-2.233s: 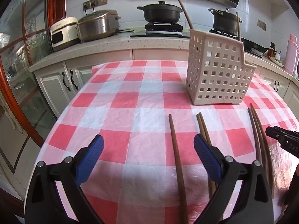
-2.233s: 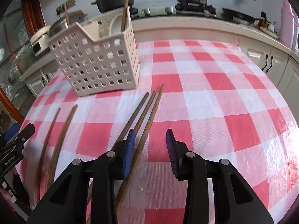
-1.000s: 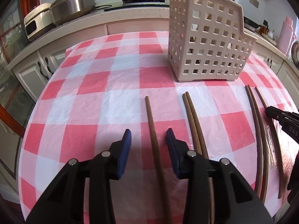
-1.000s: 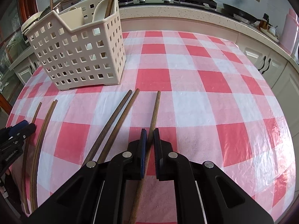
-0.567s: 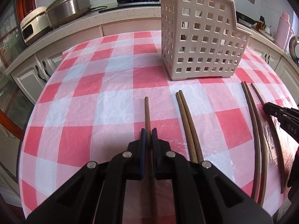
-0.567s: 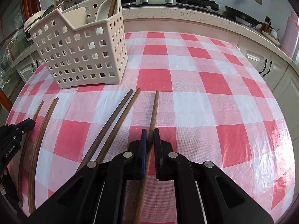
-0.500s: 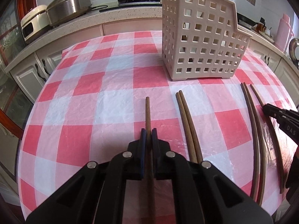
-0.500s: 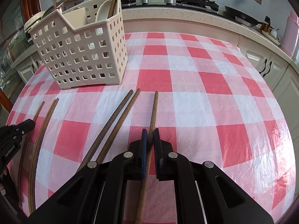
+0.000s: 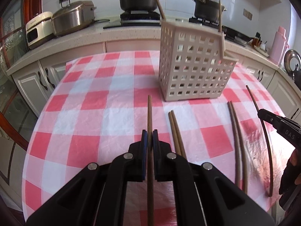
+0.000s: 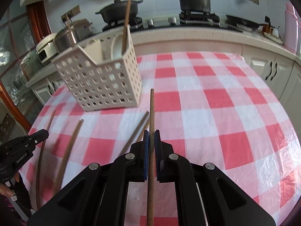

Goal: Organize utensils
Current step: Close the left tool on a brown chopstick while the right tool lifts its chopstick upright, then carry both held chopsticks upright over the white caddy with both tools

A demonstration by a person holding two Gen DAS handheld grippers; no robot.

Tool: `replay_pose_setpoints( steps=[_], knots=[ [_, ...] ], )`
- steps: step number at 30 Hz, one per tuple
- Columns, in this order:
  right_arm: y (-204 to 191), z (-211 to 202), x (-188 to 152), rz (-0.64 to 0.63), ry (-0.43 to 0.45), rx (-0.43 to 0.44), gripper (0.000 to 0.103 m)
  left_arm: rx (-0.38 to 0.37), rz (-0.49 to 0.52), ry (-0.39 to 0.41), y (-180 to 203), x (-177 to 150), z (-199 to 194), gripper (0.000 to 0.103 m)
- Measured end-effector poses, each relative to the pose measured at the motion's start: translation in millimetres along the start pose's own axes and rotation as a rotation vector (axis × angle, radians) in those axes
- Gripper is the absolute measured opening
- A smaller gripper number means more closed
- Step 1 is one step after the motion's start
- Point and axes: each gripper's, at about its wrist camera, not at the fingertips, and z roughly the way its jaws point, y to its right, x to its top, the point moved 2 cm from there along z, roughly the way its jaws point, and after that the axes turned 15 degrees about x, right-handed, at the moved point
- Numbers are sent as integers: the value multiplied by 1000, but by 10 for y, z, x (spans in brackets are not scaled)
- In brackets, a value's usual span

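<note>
Tablecloth (image 9: 90,113) | both chopsticks lifted since earlier | tools clamped

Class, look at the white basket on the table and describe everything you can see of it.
The basket is off-white plastic, its walls a grid of square holes, with one side stepped lower than the other. It stands upright on the checked cloth, touched by neither gripper. Two brown chopsticks lean out of its top, and white pieces show inside. More chopsticks lie on the cloth before it, apart from it.
</note>
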Motion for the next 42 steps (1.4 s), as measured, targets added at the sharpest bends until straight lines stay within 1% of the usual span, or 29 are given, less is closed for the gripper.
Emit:
replay_pose_setpoints(
  steps=[8, 19, 36, 42],
  knots=[
    [-155, -243, 88, -35, 69, 25, 6, -8, -29, 71, -78, 72, -306, 6],
    [-483, -608, 183, -123, 165, 46, 6, -19, -60, 175, -189, 135, -714, 6],
    [-721, -915, 183, -181, 230, 59, 6, -14, -81, 312, -237, 155, -1229, 6],
    [-782, -1023, 181, -194, 258, 64, 6, 16, -87, 370, -218, 155, -1402, 6]
  ],
)
